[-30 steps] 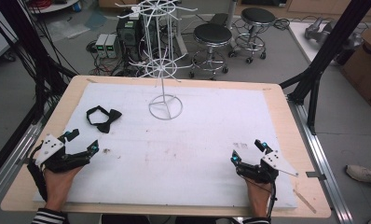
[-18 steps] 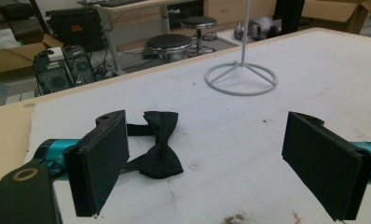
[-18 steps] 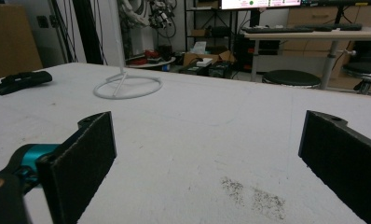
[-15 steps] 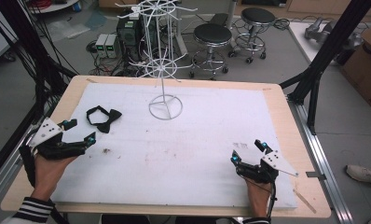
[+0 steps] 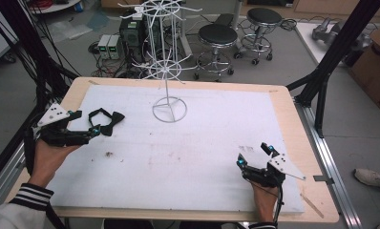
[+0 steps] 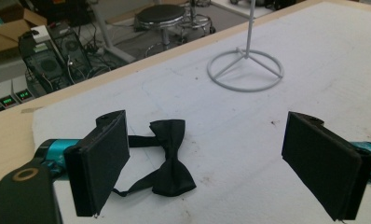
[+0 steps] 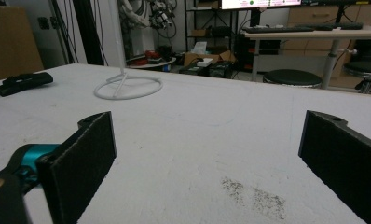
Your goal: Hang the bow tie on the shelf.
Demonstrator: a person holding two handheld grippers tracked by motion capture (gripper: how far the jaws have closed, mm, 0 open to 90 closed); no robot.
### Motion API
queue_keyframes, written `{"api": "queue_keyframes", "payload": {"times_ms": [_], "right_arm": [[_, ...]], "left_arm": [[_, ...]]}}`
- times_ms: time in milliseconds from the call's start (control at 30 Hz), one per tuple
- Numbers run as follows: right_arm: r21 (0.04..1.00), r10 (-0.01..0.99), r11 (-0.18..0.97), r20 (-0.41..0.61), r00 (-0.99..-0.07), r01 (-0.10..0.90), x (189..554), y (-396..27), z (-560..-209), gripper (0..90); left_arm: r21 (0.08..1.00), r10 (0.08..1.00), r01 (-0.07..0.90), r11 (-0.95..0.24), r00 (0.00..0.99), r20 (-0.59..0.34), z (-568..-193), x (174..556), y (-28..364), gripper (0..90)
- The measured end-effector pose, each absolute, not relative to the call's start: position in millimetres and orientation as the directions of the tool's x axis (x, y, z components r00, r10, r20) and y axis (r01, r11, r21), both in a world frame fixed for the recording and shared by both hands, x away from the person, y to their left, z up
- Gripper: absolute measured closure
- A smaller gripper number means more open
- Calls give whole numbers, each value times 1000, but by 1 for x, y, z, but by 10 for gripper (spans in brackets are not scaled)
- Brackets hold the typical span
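Where the white pad (image 5: 193,157) nears its far left corner, a black bow tie (image 6: 170,156) is seen lying flat, its thin strap looped out behind it toward the wooden table edge (image 5: 78,93). Just short of the tie, the left gripper (image 5: 93,130) is held low over the pad, its jaws spread wide with nothing between them; in the left gripper view the tie is framed between the two black pads (image 6: 102,158), nearer the left one, and is not touched by either. Beyond the tie, the ring base of a white wire stand (image 5: 169,109) is seen resting on the pad, well apart from it, with the stand's hooked arms rising above. Near the pad's front right corner, well apart from the tie, the right gripper (image 5: 253,153) is held by a hand (image 5: 264,200), its jaws likewise wide apart and empty. A dark smudge (image 7: 253,196) is visible on the pad just ahead of them.
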State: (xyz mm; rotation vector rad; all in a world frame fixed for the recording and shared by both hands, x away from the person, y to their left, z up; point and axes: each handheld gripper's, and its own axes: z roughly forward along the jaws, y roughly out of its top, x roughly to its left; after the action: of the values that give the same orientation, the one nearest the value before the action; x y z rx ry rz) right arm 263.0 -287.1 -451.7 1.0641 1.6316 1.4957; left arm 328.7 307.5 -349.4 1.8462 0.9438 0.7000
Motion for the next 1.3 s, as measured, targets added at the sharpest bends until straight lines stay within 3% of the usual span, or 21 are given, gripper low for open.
{"api": "queue_keyframes", "payload": {"times_ms": [667,1300], "right_arm": [[992,897,7,50,-440,126,263,-287,-452,29],[991,897,8,50,-438,130,263,-286,-452,29]], "left_arm": [[756,846,549,-356,532,12,-386,395,299,171],[682,884,654,-328,466,-21,-408,422,298,222]]}}
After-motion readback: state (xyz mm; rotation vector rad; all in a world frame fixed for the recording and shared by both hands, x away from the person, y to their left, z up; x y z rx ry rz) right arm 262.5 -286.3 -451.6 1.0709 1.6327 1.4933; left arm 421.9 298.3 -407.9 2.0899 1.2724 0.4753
